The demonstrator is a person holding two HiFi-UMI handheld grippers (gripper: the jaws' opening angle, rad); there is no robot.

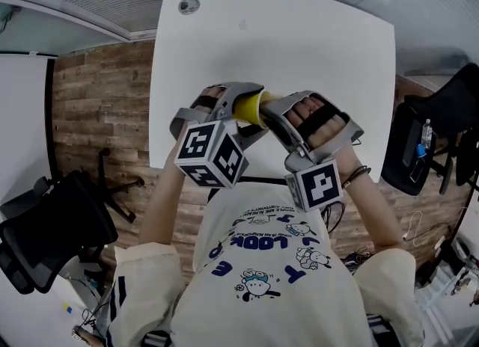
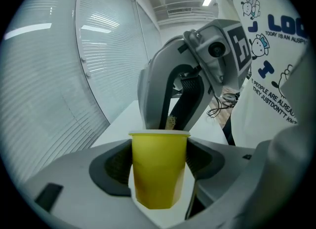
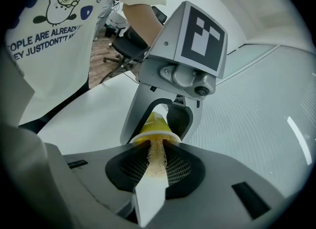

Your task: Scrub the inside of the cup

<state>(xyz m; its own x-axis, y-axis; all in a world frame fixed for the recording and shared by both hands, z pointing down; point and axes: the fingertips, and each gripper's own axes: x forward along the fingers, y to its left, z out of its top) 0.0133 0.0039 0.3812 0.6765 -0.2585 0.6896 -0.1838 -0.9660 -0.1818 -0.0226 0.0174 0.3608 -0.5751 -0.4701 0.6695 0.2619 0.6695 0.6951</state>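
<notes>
The cup [image 2: 159, 159] is gripped in the left tongs [image 2: 159, 176]. A mesh scrubber [image 3: 157, 155], clamped in the right tongs [image 3: 155, 166], is set into its mouth. Scrubbing is judged under way, not finished.

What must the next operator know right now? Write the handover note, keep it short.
Left gripper: jaws shut on the yellow cup, mouth turned toward the right gripper.
Right gripper: jaws shut on a mesh scrubber, its tip at the cup's mouth.
Both are held up over the white table.
Done: cup and scrubber in hand, brought together.
Left: work the scrubber around the inside; how clean it is cannot be seen.
</notes>
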